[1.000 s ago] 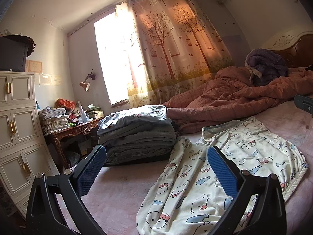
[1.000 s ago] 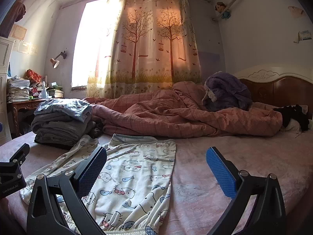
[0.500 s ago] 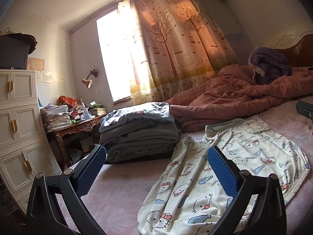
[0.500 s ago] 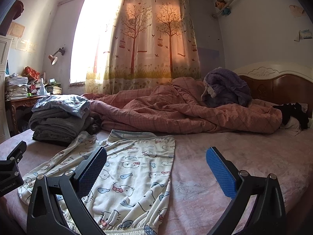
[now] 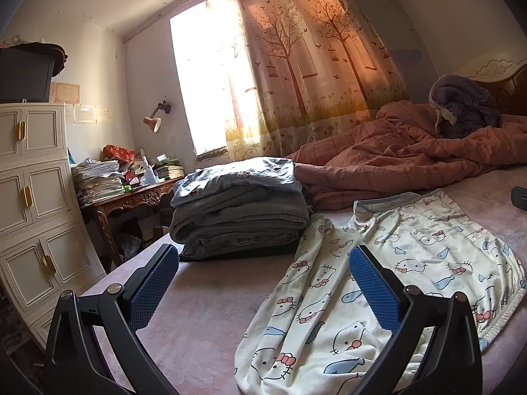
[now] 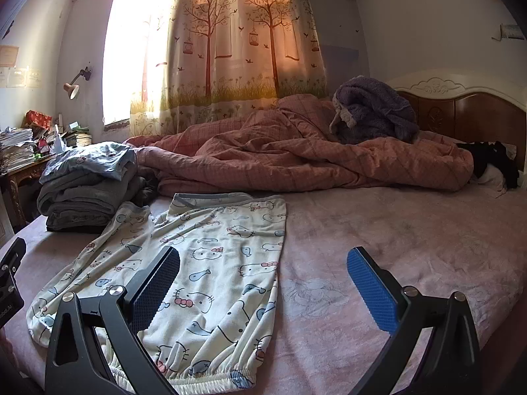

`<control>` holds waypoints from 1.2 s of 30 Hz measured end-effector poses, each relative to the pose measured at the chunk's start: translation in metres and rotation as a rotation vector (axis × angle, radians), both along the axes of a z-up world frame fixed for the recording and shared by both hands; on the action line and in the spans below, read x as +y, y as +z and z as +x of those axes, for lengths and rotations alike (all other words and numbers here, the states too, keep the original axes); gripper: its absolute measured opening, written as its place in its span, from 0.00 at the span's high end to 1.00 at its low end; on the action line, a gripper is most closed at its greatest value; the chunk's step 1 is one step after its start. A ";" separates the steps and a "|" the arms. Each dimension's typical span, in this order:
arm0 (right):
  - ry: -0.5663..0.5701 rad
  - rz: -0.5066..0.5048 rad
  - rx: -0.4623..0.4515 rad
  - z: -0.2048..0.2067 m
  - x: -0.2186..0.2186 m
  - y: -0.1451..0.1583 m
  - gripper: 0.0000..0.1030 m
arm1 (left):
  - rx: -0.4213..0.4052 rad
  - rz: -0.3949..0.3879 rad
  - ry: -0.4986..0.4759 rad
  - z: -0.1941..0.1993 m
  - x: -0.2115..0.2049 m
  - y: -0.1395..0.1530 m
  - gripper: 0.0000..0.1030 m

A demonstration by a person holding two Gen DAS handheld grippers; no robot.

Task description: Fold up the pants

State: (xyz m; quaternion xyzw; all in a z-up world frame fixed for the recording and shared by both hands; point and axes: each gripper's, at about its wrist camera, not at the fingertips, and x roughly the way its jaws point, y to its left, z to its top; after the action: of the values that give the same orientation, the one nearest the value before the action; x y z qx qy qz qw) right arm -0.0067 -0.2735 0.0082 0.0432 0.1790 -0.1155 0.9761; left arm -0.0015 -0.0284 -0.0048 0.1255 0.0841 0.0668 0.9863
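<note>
Cream pants point(image 5: 388, 273) with a cat and fish print lie flat on the pink bed point(image 5: 204, 299), waistband toward the quilt, cuffs toward me. They also show in the right wrist view point(image 6: 210, 263). My left gripper point(image 5: 263, 279) is open and empty, above the bed, its right pad over the left leg. My right gripper point(image 6: 263, 283) is open and empty, its left pad over the right leg, its right pad over bare bed point(image 6: 378, 223). Part of the left gripper shows at the left edge of the right wrist view.
A stack of folded grey and blue clothes point(image 5: 240, 210) sits just left of the pants, also in the right wrist view point(image 6: 89, 187). A rumpled pink quilt point(image 6: 313, 158) and a purple garment point(image 6: 375, 112) lie behind. A white cabinet point(image 5: 36, 210) and a cluttered desk point(image 5: 131, 191) stand left of the bed.
Both grippers have shifted slightly toward the bed and lowered a little; the pants look larger and nearer. The pants have not moved. Both grippers stay open.
</note>
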 end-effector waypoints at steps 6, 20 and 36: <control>-0.002 -0.003 0.019 -0.002 -0.005 0.001 0.01 | -0.061 0.114 0.034 -0.010 -0.016 0.000 0.00; 0.218 0.293 0.256 0.015 -0.076 -0.017 0.39 | 0.228 -0.074 -0.139 -0.003 -0.035 0.003 0.37; 0.251 0.490 0.204 0.047 -0.147 -0.007 0.53 | 0.533 -0.211 -0.519 -0.015 -0.182 -0.042 0.69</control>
State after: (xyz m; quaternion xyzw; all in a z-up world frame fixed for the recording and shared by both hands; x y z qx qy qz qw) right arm 0.0404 -0.4206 0.0008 0.2433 0.3025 0.0491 0.9202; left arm -0.0161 -0.2107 -0.0472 0.0536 0.3093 -0.2290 0.9214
